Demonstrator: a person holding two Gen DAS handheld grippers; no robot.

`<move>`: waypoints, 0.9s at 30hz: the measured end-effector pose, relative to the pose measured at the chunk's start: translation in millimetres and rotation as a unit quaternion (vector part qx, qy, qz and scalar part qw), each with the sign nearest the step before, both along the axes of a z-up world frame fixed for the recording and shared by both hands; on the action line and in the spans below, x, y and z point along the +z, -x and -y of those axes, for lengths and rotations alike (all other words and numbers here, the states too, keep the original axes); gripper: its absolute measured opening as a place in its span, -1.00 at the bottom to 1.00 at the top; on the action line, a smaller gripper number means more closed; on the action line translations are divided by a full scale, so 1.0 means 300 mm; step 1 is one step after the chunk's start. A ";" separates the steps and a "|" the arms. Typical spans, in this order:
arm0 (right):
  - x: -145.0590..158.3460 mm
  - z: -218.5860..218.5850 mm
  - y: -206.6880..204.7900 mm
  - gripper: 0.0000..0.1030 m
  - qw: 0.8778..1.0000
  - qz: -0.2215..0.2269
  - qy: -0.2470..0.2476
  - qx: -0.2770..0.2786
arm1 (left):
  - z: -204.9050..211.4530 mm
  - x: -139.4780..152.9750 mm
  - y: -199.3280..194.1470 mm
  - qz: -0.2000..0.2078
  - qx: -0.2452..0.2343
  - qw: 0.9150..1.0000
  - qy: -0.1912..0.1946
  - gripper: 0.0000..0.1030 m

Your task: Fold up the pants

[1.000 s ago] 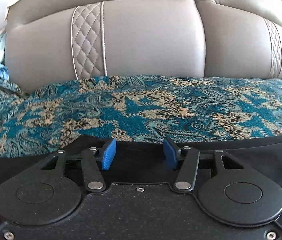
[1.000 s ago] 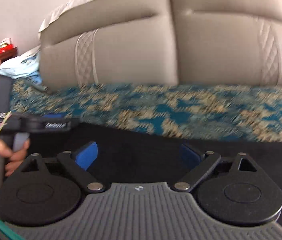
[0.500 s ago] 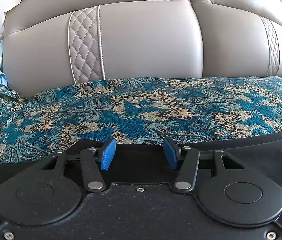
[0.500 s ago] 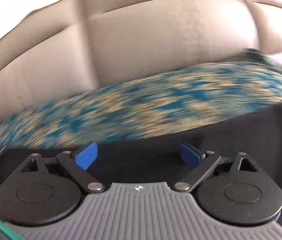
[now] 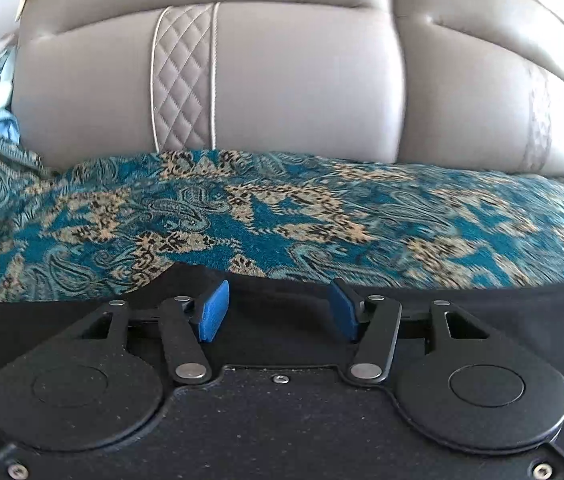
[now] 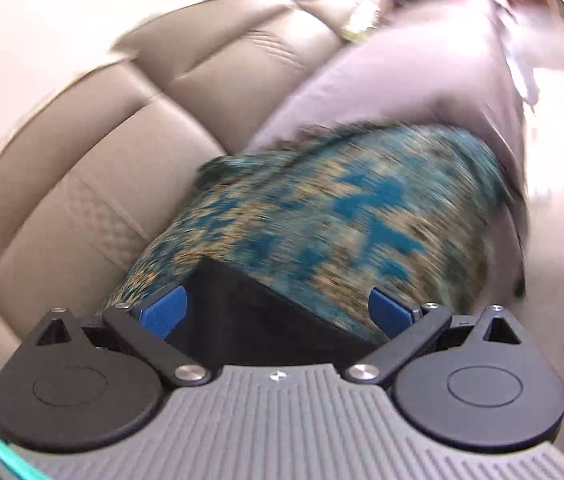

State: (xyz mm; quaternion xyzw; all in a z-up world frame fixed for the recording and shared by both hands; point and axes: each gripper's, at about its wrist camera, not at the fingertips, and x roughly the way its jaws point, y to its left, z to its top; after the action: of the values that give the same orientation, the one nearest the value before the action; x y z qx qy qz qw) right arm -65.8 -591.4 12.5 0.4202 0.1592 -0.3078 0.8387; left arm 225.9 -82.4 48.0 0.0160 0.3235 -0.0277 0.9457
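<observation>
Pants (image 5: 481, 308) black, beneath both tongs, left tongs (image 5: 278, 312), right tongs (image 6: 282, 312) opening

Right view motion-blurred — patterned cover (image 6: 341, 216) smeared; black pants (image 6: 250, 320) cut off below.

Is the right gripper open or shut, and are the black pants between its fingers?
Open and widening. The right gripper has its blue pads far apart; a corner of the black pants lies between them, unpressed.
</observation>
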 end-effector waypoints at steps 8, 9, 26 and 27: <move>-0.102 0.029 0.081 0.99 0.996 0.034 -0.084 -0.013 | -0.045 0.035 0.195 0.014 -0.034 0.999 -0.035 0.34; -0.108 0.030 0.072 0.99 0.995 0.034 -0.089 -0.010 | -0.057 0.033 0.208 0.011 -0.032 0.999 -0.036 0.34; -0.091 -0.053 -0.074 0.99 0.997 -0.013 -0.005 0.081 | -0.234 -0.053 0.319 -0.029 -0.001 1.000 0.005 0.96; -0.089 -0.063 -0.085 0.99 0.996 -0.025 0.011 0.085 | -0.233 -0.060 0.319 -0.031 0.000 1.000 0.003 0.97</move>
State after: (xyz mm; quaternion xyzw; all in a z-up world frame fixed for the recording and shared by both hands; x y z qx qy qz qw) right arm -40.2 -572.5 -14.0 0.3883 0.2121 -0.2478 0.8619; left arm 130.1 -12.3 30.0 0.0121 0.3526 -0.0294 0.9352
